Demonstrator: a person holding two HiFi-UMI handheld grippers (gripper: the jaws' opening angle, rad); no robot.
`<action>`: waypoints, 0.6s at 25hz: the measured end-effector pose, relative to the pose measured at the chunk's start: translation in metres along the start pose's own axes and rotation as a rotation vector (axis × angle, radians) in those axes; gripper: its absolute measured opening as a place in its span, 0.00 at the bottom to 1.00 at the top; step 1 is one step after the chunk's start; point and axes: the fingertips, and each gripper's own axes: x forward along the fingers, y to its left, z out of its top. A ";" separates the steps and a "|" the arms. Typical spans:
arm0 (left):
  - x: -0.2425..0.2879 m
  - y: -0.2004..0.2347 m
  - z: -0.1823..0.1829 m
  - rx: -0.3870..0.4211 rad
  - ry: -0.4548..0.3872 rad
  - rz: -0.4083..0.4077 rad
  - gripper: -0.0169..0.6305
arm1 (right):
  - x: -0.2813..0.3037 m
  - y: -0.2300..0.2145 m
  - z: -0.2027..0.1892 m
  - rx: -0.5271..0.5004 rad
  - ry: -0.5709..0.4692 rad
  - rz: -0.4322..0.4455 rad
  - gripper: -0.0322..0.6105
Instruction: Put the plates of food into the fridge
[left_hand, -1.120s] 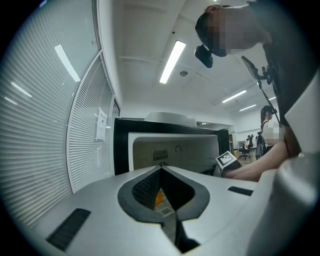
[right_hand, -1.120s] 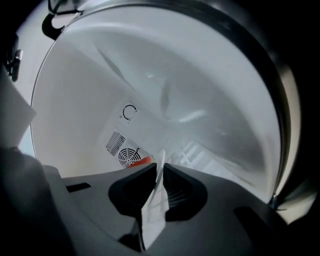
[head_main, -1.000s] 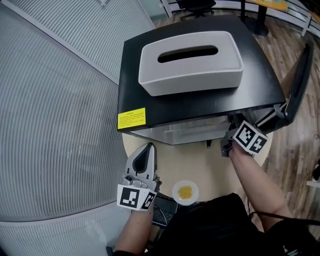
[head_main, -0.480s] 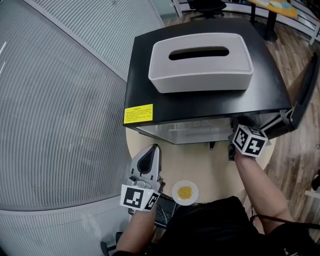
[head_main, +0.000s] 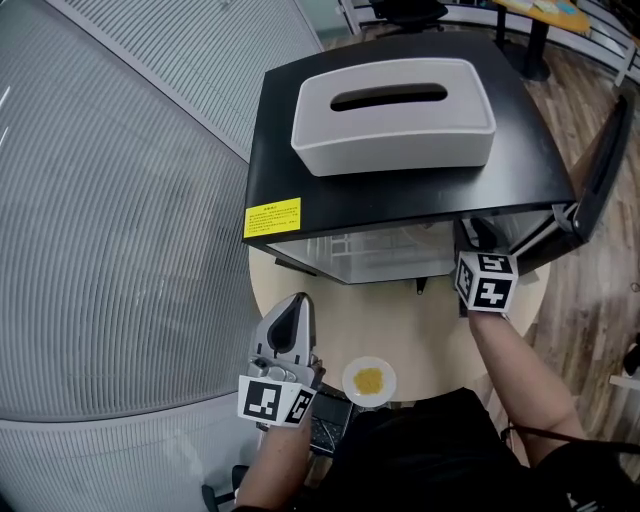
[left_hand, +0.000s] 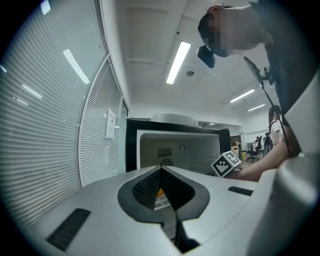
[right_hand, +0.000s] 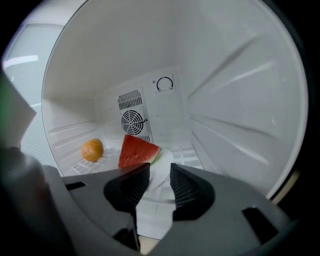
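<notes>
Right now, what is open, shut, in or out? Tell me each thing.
Fridge door: open.
Watermelon plate: inside the fridge, not gripped.
Orange: inside the fridge.
Plate of yellow food: outside, on the table.
Left gripper: shut.
Right gripper: jaws just opening, apart, gripping nothing.

Nothing is legible: the yellow sticker (head_main: 272, 217) on the fridge (head_main: 520, 170) has print too small.

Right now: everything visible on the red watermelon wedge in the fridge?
The red triangular watermelon wedge, with thin green rind at its right edge, sits on a round white plate on the fridge's white grid shelf, before the rear fan grille. A round orange fruit sits apart to its left. The right gripper, jaws just opening, stands around the plate's near rim without pressing it.
</notes>
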 end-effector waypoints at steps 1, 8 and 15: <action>-0.003 0.000 0.001 0.000 -0.005 -0.002 0.04 | -0.003 0.002 0.002 -0.027 -0.010 -0.002 0.22; -0.028 0.009 0.010 -0.010 -0.039 -0.018 0.03 | -0.041 0.038 0.026 -0.172 -0.127 0.020 0.24; -0.069 0.023 0.018 -0.013 -0.108 -0.038 0.03 | -0.087 0.094 0.018 -0.286 -0.179 0.125 0.24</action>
